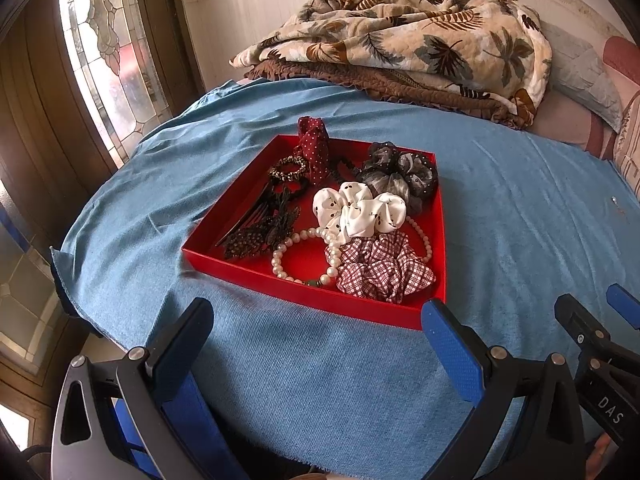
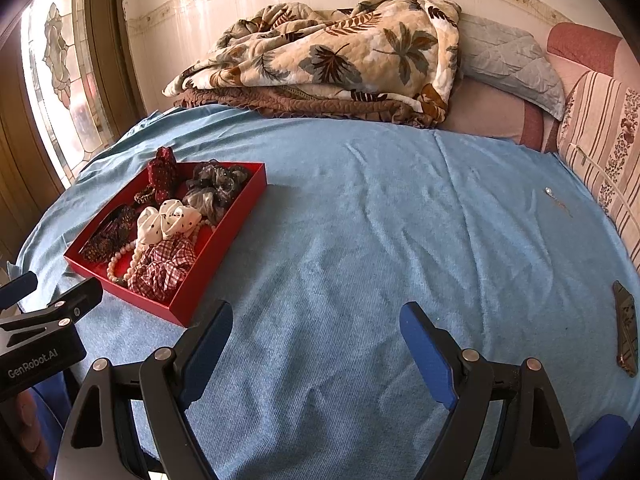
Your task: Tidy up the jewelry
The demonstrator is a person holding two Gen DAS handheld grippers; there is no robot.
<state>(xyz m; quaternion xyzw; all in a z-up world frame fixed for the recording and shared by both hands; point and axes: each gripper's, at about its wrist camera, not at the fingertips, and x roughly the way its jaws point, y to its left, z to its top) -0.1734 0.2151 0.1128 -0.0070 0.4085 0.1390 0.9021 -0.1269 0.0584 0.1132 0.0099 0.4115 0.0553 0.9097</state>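
A red tray (image 1: 256,280) (image 2: 224,224) lies on a blue cloth and holds several scrunchies, hair clips and a pearl bracelet (image 1: 298,256) (image 2: 120,258). A white dotted scrunchie (image 1: 356,212) (image 2: 168,218) and a red checked scrunchie (image 1: 384,268) (image 2: 162,266) lie at the tray's near right. My left gripper (image 1: 316,320) is open and empty just in front of the tray. My right gripper (image 2: 316,320) is open and empty over bare cloth right of the tray. A brown hair clip (image 2: 626,328) and a small silver piece (image 2: 549,191) (image 1: 614,199) lie on the cloth at the far right.
A leaf-patterned quilt (image 1: 400,44) (image 2: 332,56) is piled at the back on a brown blanket. Pillows (image 2: 600,136) line the right side. A stained-glass window (image 1: 108,56) is at the left. The blue cloth (image 2: 380,220) ends at the left and near edges.
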